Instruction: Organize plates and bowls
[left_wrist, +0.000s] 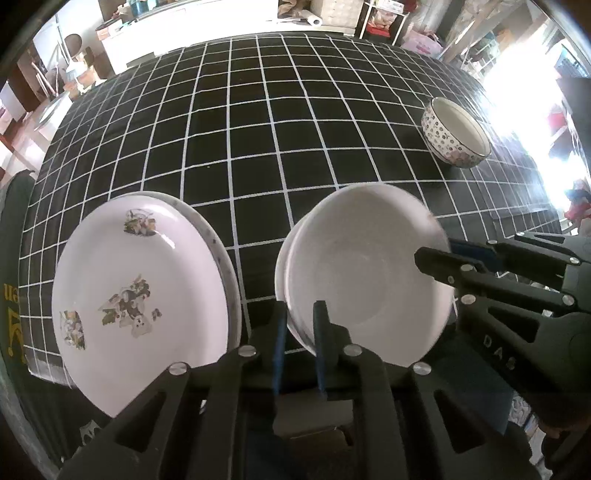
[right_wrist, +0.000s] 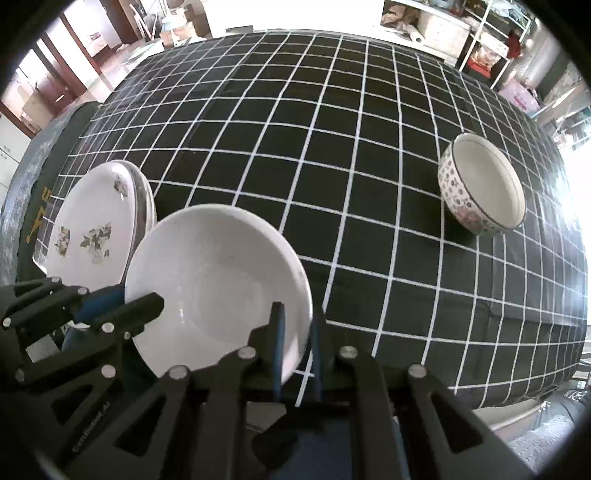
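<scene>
plain white bowls (left_wrist: 369, 280) nested, floral plates (left_wrist: 140, 302) stacked beside, patterned bowl (right_wrist: 482, 184) apart.

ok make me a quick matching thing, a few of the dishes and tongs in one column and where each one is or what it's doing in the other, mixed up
Column 1
1. flowered plate
2. white bowl
3. patterned bowl
4. left tongs

Column 2
A. stands alone, far right on the checked cloth
B. gripped on two sides of its rim
C. on top of another plate, at the left
D. straddles the white bowl's near rim in the left wrist view

Pairs: 1-C, 2-B, 3-A, 4-D

The right tongs hold the white bowl's opposite rim.
</scene>
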